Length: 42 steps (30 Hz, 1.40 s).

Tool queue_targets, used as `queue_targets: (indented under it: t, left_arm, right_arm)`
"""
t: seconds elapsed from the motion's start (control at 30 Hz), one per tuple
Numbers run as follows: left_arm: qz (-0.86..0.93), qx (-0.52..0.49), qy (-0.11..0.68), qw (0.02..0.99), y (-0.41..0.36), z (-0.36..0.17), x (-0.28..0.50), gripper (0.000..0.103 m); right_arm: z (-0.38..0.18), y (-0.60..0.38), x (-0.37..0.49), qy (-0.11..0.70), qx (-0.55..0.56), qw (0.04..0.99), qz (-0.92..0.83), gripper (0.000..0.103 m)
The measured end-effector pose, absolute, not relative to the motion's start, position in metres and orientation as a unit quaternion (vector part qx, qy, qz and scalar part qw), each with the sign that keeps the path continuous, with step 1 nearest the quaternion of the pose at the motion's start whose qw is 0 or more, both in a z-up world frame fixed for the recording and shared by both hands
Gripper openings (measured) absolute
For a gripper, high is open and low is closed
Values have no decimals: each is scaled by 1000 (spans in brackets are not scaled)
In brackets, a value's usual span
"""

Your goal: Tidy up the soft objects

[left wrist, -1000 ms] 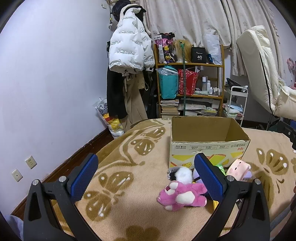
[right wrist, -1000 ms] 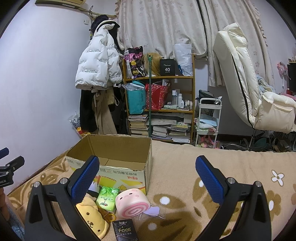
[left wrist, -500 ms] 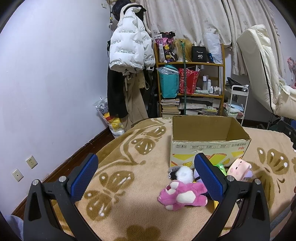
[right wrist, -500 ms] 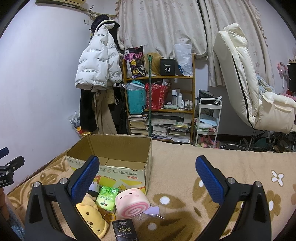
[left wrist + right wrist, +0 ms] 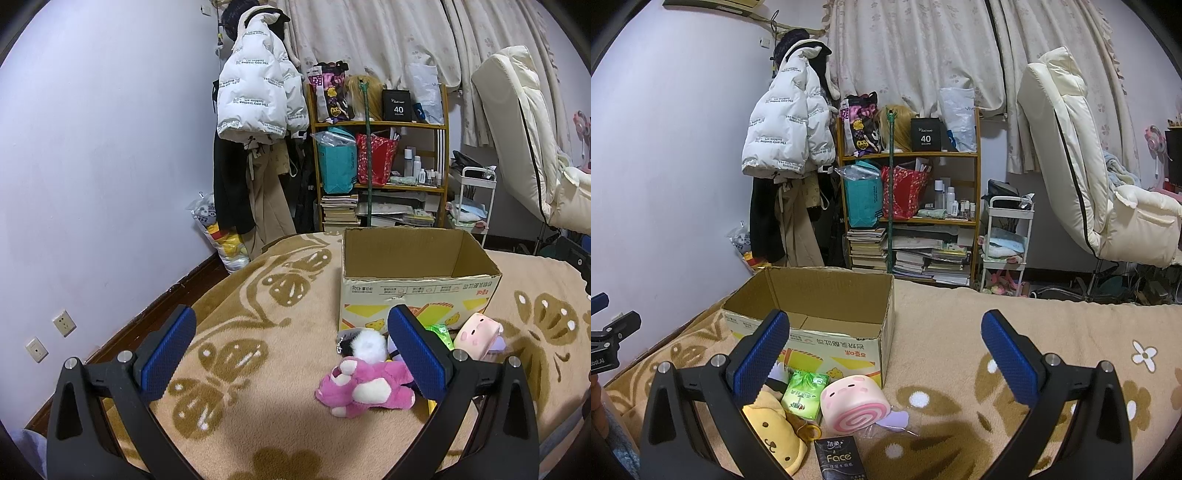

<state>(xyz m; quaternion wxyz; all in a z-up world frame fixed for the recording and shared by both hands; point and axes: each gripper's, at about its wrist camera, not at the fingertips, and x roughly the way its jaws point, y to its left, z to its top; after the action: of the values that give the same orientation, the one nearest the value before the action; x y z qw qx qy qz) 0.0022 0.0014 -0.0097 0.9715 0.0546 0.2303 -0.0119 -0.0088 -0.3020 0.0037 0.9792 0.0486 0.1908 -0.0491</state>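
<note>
Yellow plush half behind right tool

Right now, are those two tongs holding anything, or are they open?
Left tongs: open, holding nothing.
Right tongs: open, holding nothing.
</note>
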Motion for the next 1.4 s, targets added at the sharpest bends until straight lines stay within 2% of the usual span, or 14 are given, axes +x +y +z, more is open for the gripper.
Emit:
queue_targets:
  t: [1.4]
  left_arm:
    - [-10,58,236,970,-2,-17,4,102]
  right_arm:
    - [2,-303,-8,192,45,979,-50,103]
